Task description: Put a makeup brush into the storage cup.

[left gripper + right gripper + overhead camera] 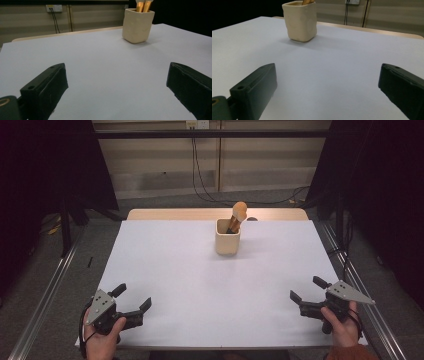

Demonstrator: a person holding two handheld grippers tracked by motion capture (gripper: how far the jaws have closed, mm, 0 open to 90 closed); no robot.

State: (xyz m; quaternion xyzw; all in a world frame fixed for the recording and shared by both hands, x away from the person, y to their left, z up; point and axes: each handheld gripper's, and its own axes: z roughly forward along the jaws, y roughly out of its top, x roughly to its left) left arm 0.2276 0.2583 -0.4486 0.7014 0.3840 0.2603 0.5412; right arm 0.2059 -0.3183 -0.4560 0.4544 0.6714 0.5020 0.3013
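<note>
A cream square cup (227, 237) stands on the white table top (200, 280) toward the far middle, with orange-handled brushes (237, 215) sticking out of it. My left gripper (132, 297) rests at the near left corner, held by a hand, jaws wide apart and empty. At the near right edge, my right gripper (307, 288) is open too, nothing between its jaws. The cup (138, 25) appears far ahead to the right in the left gripper view, and the cup (300, 20) appears far ahead to the left in the right gripper view.
A wooden table edge (175, 214) runs behind the white sheet. Metal rails (45, 305) flank both sides. Cables (205, 190) hang from a wall socket behind, with dark curtains at left and right.
</note>
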